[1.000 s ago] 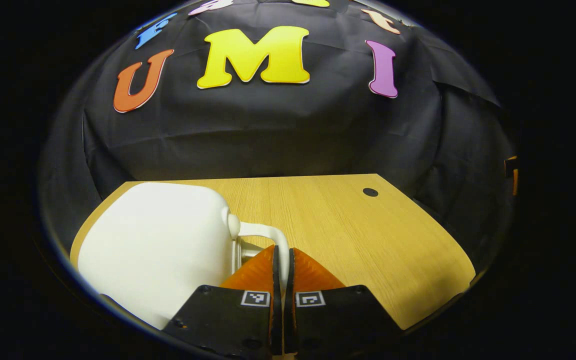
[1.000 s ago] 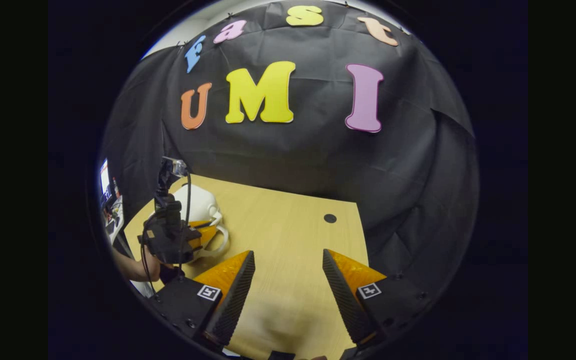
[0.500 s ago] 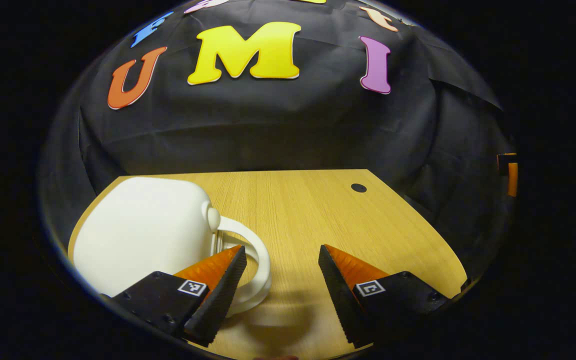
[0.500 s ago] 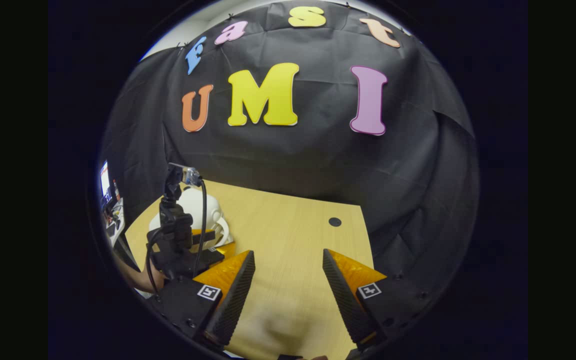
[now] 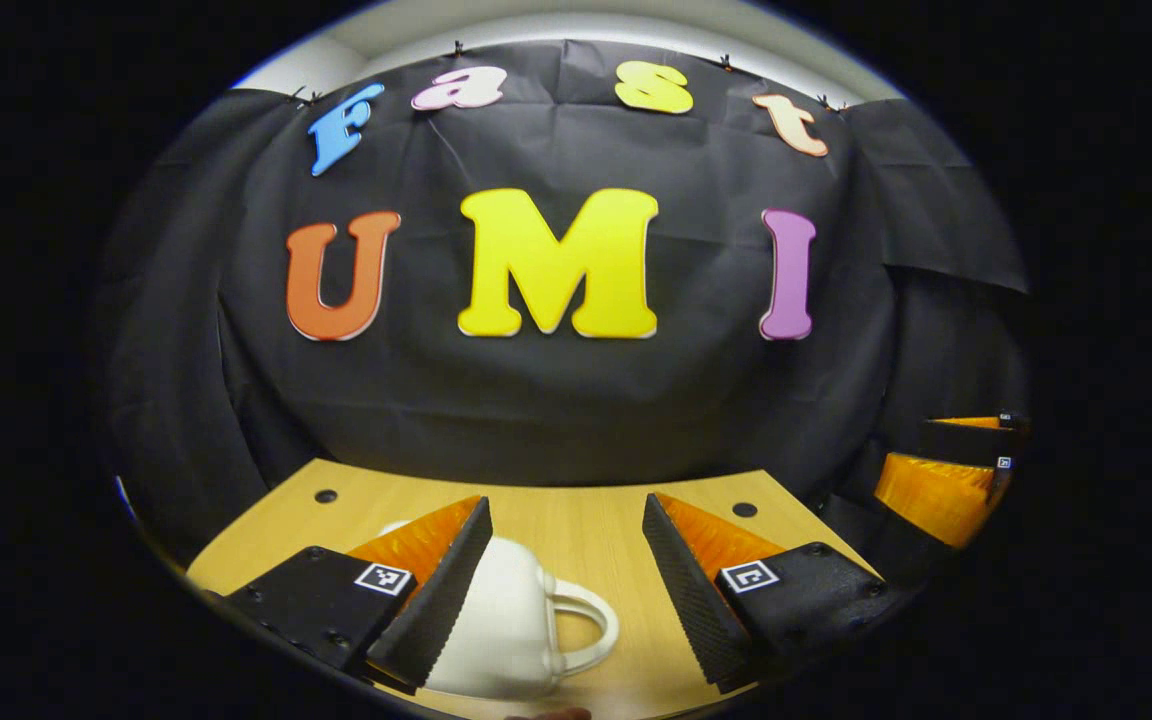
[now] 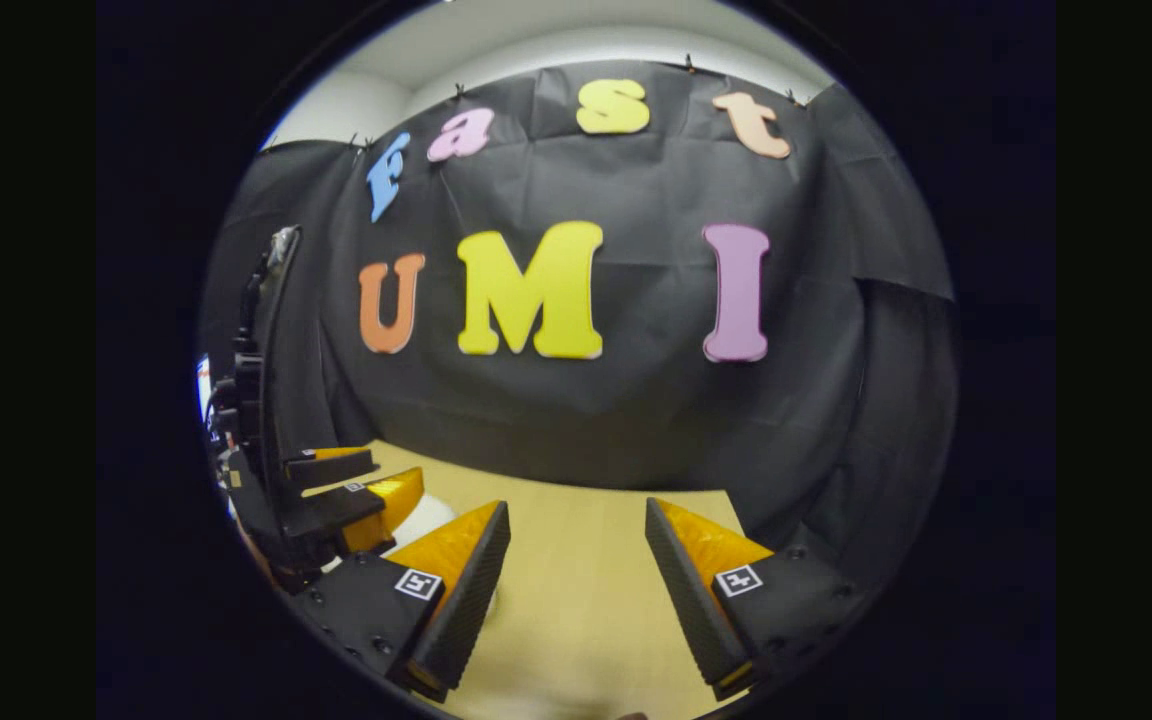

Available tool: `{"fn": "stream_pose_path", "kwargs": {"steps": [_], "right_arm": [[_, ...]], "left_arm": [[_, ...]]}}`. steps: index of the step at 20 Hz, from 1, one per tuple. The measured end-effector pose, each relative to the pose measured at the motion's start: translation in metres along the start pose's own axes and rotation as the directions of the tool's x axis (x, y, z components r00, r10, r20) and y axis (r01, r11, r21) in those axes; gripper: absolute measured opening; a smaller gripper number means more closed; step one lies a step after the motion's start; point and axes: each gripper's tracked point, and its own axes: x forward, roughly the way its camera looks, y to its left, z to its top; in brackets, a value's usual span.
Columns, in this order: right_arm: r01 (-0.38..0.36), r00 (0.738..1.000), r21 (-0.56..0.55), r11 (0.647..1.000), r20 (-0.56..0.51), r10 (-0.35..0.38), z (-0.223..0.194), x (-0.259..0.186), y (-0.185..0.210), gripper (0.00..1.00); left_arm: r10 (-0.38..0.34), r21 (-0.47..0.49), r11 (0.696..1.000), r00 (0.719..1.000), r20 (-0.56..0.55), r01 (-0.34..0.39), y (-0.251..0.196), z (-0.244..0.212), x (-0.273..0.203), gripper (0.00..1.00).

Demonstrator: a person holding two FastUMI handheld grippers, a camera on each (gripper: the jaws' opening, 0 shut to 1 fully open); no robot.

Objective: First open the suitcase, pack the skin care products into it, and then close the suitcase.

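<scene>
A: The fingers of the left gripper (image 5: pixel 564 590) are spread wide and hold nothing. Between them, but nearer to the left finger, lies the white suitcase (image 5: pixel 506 625). It is closed and rests on the wooden table (image 5: pixel 576 515).

B: And how does it lie from the fingers?

A: It is below the tips, and the left finger covers a part of its body. Its handle (image 5: pixel 586 625) points to the right, into the open gap between the two fingers. I think the long side of the suitcase runs left to right across the fingers, but the left finger hides too much to be sure.

B: The right gripper?

A: The right gripper (image 6: pixel 576 590) is also spread and empty. In its own view the suitcase (image 6: pixel 423 520) is only a small white patch to the left of its left finger, behind the other gripper. So the left gripper is clearly the nearer one.

B: Anything in the way?

A: I see no skin care products beside the fingers, so I cannot tell whether they are inside. On the table there are only two small dark holes (image 5: pixel 325 496). Since the suitcase looks closed, I judge the task is near its end. Nothing stands between the fingers and the handle.
</scene>
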Motion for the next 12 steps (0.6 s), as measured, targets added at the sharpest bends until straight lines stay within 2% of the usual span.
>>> {"fn": "stream_pose_path", "kwargs": {"steps": [3, 6, 12], "right_arm": [[0.023, 0.995, -0.023, 0.999, 0.097, -0.021, 0.032, 0.007, 0.026, 0.81], [0.023, 0.989, -0.023, 0.999, 0.145, -0.020, 0.052, 0.010, 0.055, 0.80], [0.072, 0.978, -0.012, 0.997, 0.196, -0.069, 0.071, 0.007, 0.074, 0.81]], "left_arm": [[0.042, -0.011, 0.999, 0.995, 0.091, -0.041, 0.032, 0.045, -0.013, 0.96], [0.048, -0.032, 0.999, 0.988, 0.146, -0.044, 0.050, 0.074, -0.029, 0.96], [0.066, -0.062, 0.997, 0.980, 0.187, -0.055, 0.075, 0.090, -0.047, 0.96]]}}
